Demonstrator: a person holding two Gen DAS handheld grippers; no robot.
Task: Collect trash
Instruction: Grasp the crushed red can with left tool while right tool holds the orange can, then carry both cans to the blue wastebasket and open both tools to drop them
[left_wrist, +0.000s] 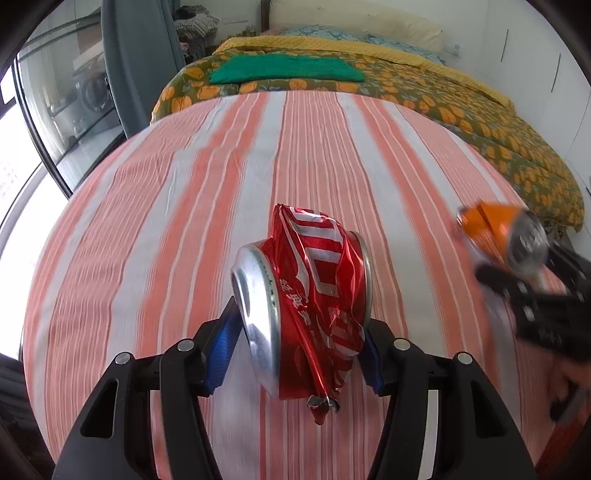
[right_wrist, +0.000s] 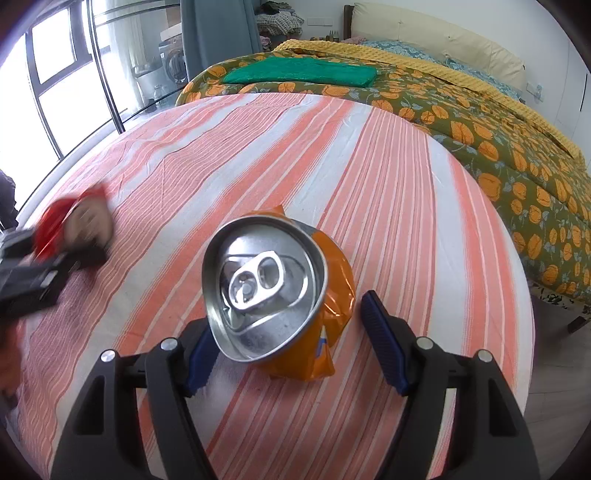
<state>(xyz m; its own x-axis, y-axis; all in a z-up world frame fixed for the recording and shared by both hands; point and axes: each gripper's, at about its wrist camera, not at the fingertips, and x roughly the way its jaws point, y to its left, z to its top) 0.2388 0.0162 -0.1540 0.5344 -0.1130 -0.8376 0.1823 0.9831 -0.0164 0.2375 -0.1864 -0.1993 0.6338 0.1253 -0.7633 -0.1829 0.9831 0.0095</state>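
The left gripper (left_wrist: 299, 339) is clamping a crushed red can (left_wrist: 306, 306) between its blue pads (left_wrist: 221, 354), one pad pressing the silver end at nine o'clock, the other meeting the crumpled red side at three o'clock. The can is lying crosswise in the jaws, a torn strip of metal hanging off it at six o'clock, above the striped pink and white cloth (left_wrist: 184, 206).

The right gripper (right_wrist: 284, 336) is carrying a crushed orange can (right_wrist: 277, 291), its silver top with the pull tab (right_wrist: 255, 277) facing back toward the camera. The left pad is touching the can's rim at about eight o'clock. The right pad (right_wrist: 384, 339), at three o'clock, is standing just beside the orange wall with a sliver of cloth showing between, so I cannot tell whether that grip is truly tight.

Beyond the cloth, at twelve o'clock, a folded green towel (right_wrist: 303, 74) is lying on a leaf-patterned bedspread (right_wrist: 498, 147).
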